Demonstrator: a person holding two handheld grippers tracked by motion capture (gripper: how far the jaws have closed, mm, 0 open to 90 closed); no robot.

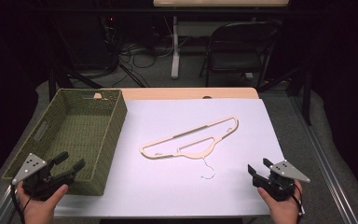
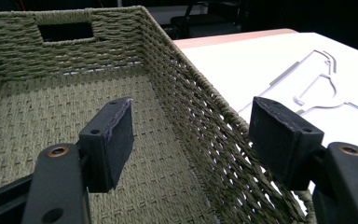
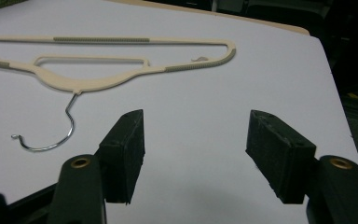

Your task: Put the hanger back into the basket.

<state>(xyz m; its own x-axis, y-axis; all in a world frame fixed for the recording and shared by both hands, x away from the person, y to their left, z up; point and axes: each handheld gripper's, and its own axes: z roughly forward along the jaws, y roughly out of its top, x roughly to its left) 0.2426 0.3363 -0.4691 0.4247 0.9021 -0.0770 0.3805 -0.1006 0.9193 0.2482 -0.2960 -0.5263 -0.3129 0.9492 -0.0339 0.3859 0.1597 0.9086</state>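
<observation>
High view: the light, stiff plastic clothes hanger (image 1: 191, 139) lies mid-table; its thick neck suits the right gripper (image 1: 258, 173), while both grippers' jaws stand apart, empty.

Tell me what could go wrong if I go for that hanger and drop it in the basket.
The hanger lies flat on the white sheet, so the open right gripper may scrape or slip off its thin frame. Its wire hook points toward you and could snag a jaw or the woven wall of the basket. The left gripper hangs over the basket's near corner and might bump it.
</observation>
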